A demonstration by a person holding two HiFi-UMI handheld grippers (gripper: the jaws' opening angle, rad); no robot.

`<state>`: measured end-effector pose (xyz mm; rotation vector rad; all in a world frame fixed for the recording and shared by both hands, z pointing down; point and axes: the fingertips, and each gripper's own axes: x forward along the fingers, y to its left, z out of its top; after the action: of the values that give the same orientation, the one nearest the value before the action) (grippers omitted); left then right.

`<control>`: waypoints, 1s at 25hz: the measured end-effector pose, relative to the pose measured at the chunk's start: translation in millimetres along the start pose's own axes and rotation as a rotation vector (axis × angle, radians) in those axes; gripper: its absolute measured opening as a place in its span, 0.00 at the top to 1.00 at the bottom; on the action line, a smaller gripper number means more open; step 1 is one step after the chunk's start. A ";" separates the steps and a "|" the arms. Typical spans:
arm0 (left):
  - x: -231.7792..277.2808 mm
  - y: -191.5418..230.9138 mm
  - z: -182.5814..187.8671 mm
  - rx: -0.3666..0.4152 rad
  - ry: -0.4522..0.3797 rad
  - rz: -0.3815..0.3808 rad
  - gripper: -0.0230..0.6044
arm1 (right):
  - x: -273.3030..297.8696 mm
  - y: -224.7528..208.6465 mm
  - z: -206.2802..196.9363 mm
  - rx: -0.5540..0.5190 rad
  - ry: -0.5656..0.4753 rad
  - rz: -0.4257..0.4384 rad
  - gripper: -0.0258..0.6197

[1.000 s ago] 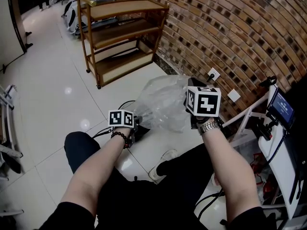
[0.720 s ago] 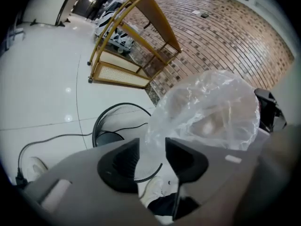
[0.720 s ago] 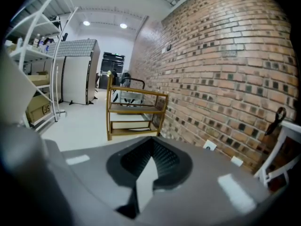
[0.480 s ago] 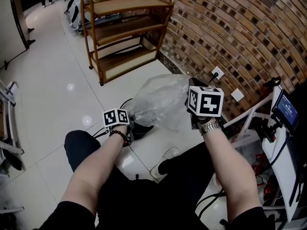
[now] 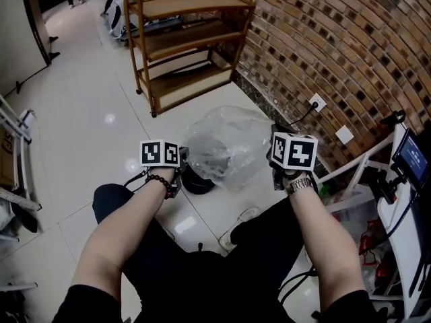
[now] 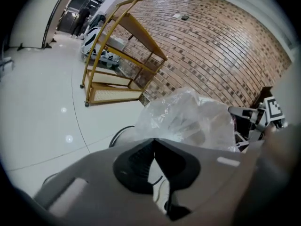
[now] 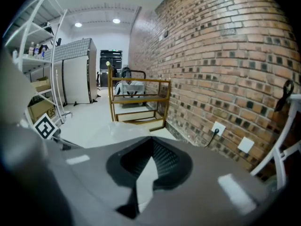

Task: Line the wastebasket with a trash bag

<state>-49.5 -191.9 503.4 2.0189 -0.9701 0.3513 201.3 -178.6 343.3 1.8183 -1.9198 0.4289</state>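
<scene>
Jaws of the left gripper point(image 6: 153, 141) and right gripper point(image 7: 151, 140) are pinched shut on a clear crinkled plastic trash bag point(image 5: 225, 147). It billows between them over a round black wastebasket point(image 5: 194, 181) on white tiles point(image 5: 87, 113).

Storeroom-like workspace
Brick wall point(image 5: 350, 39) at two o'clock, wooden shelf trolley point(image 5: 188, 46) at twelve, glossy tiled floor point(image 5: 81, 113) at ten — metal racking point(image 7: 33, 62) with boxes point(image 7: 37, 108), tall steel cabinets point(image 7: 75, 74).

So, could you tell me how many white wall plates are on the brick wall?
2. A socket with a black cord plugged in sits low on the brick wall; a second plate sits just right of it. Others may be hidden out of frame.
</scene>
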 end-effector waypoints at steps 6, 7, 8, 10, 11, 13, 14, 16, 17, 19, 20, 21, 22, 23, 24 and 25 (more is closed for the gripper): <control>-35.2 6.4 21.2 0.114 0.026 0.053 0.96 | 19.1 17.3 -25.3 0.027 0.039 0.051 0.96; -39.5 8.6 22.4 0.125 0.031 0.064 0.96 | 22.2 20.5 -28.4 0.029 0.045 0.058 0.96; -43.2 10.6 23.2 0.134 0.037 0.074 0.96 | 25.4 23.4 -31.7 0.030 0.051 0.065 0.96; -48.9 13.4 23.6 0.147 0.050 0.088 0.96 | 31.8 28.8 -38.9 0.035 0.063 0.076 0.96; -50.8 14.5 22.9 0.153 0.059 0.094 0.96 | 35.0 31.4 -43.0 0.038 0.069 0.081 0.96; -52.5 17.3 20.3 0.166 0.079 0.107 0.96 | 41.4 36.3 -52.0 0.044 0.079 0.088 0.96; -52.3 19.0 18.5 0.174 0.088 0.114 0.96 | 44.5 38.7 -56.6 0.046 0.081 0.090 0.96; -49.8 22.1 14.0 0.190 0.106 0.129 0.96 | 50.5 42.7 -65.0 0.038 0.077 0.094 0.96; -47.8 23.0 11.2 0.198 0.114 0.135 0.96 | 53.4 44.4 -68.4 0.025 0.069 0.096 0.96; -43.2 23.8 6.1 0.212 0.127 0.141 0.96 | 59.5 48.1 -73.3 -0.011 0.051 0.105 0.96; -41.1 24.0 4.2 0.216 0.132 0.141 0.96 | 62.4 49.3 -75.4 -0.026 0.044 0.107 0.96; -39.5 24.4 3.0 0.218 0.134 0.142 0.96 | 64.8 49.7 -77.5 -0.036 0.038 0.106 0.96; -38.3 24.9 2.4 0.218 0.135 0.142 0.96 | 66.5 49.6 -79.0 -0.045 0.033 0.103 0.96; -37.7 25.5 2.4 0.218 0.135 0.142 0.96 | 67.7 49.1 -79.9 -0.052 0.027 0.098 0.96; -37.5 26.0 2.6 0.219 0.133 0.142 0.96 | 68.5 48.4 -80.0 -0.059 0.019 0.093 0.96; -37.6 26.4 3.1 0.220 0.131 0.143 0.96 | 68.9 47.5 -79.6 -0.064 0.010 0.089 0.96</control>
<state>-94.3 -184.3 495.8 2.0963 -1.0330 0.6865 161.6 -192.0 450.9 1.6927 -1.9910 0.4006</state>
